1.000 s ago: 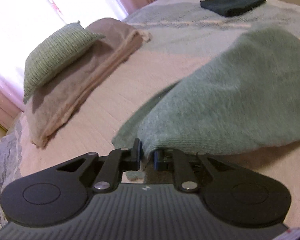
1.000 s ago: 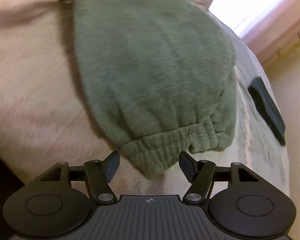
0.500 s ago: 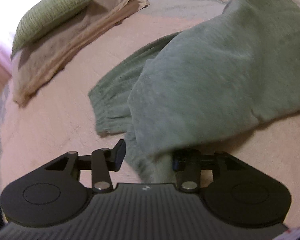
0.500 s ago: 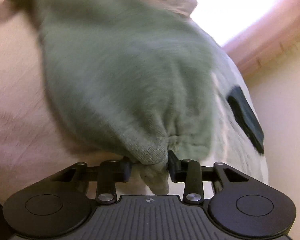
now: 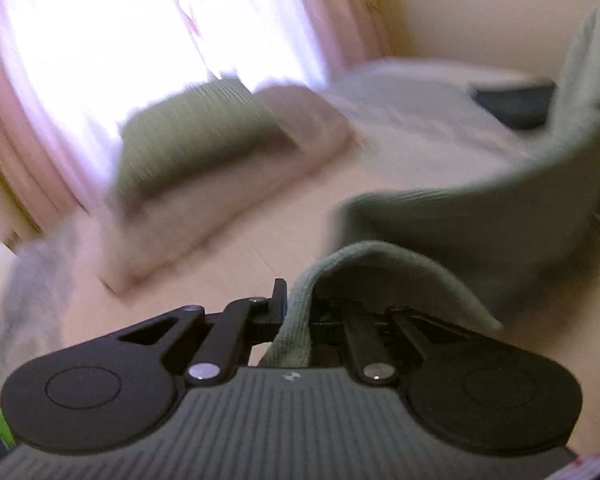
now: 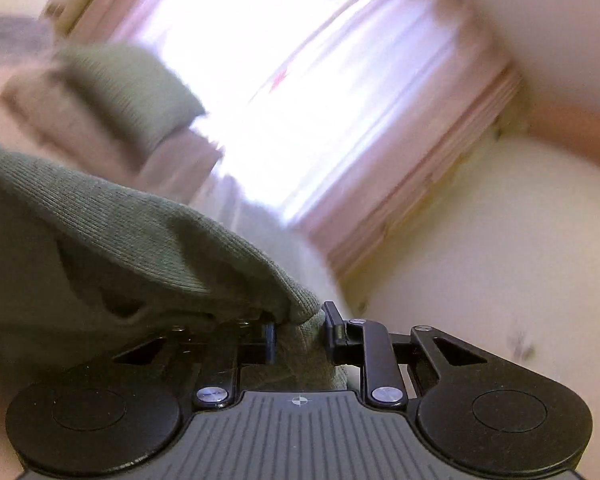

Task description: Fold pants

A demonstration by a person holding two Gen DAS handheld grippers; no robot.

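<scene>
Bedroom setting: a bed point(image 5: 260, 248) with a pale pink cover serves as the work surface, backed by a bright curtained window point(image 5: 100, 40). Nearest each lens are the tongs. The left tongs point(image 5: 298, 312) are clamped tight on a fold of the green pants point(image 5: 460, 232), whose cloth loops over the right-hand jaw and falls behind it. The right tongs point(image 6: 300, 332) have a bunched edge of the same pants point(image 6: 120, 232) between their jaws, which are closing on it; the pads already press the cloth from both sides.

Progress, as judged from these views: the garment is gripped at two points and hangs off the bed between the two tongs, sagging toward the cover in the left wrist view. No finished fold is visible; laying the pants flat, doubling them and squaring the edges all appear to remain. Heavy blur limits what can be said about which part of the pants each pair of tongs holds.

Beyond the pants, toward the window, a green ribbed cushion point(image 5: 192, 132) rests on a beige pillow point(image 5: 220, 208). Farther along the bed from the pants lies a dark folded item point(image 5: 516, 100), partly hidden by the raised cloth. Both lie well apart from the pants, so the open cover between them appears free for laying the garment down.
</scene>
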